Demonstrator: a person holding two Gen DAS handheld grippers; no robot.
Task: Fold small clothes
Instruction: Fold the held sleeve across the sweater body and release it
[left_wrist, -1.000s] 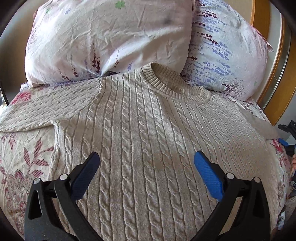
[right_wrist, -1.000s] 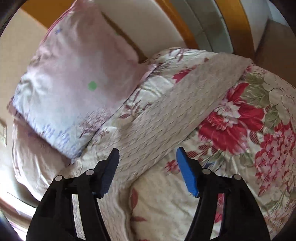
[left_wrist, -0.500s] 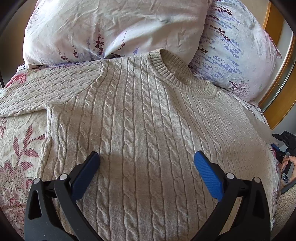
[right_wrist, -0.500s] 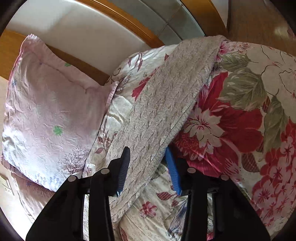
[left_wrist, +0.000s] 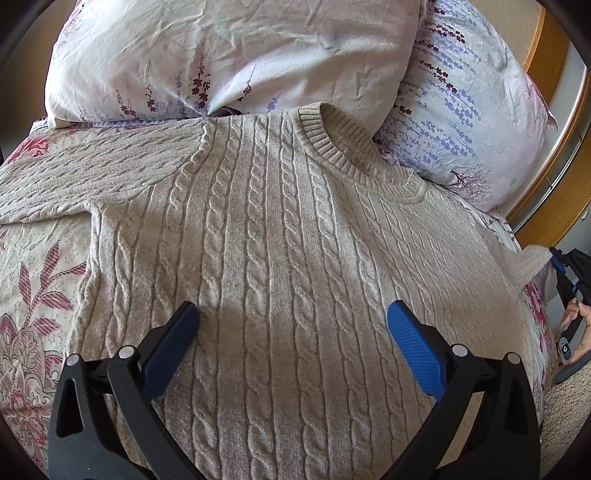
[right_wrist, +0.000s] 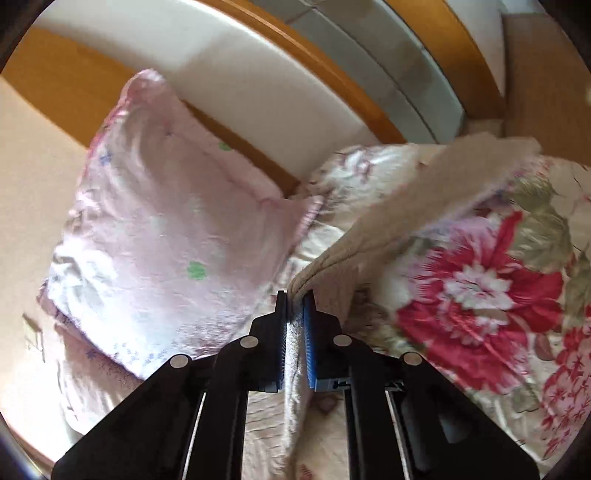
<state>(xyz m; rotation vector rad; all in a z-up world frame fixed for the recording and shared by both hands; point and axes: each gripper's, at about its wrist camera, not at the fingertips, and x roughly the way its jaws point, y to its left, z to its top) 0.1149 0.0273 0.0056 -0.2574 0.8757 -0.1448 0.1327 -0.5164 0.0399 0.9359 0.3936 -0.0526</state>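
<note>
While the beige cable-knit sweater (left_wrist: 280, 258) is lying flat, left gripper (left_wrist: 291, 325) hovering wide open over it holding nothing, right gripper (right_wrist: 294, 295) having just closed, pinching its sleeve (right_wrist: 424, 206).

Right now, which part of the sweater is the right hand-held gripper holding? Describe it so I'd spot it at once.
Start at the floral bedspread, where the beige cable-knit sweater lies below the pillows. Its right sleeve runs off the body, pinched in the right hand-held gripper. Unlike the flat left sleeve, it is lifted.
</note>
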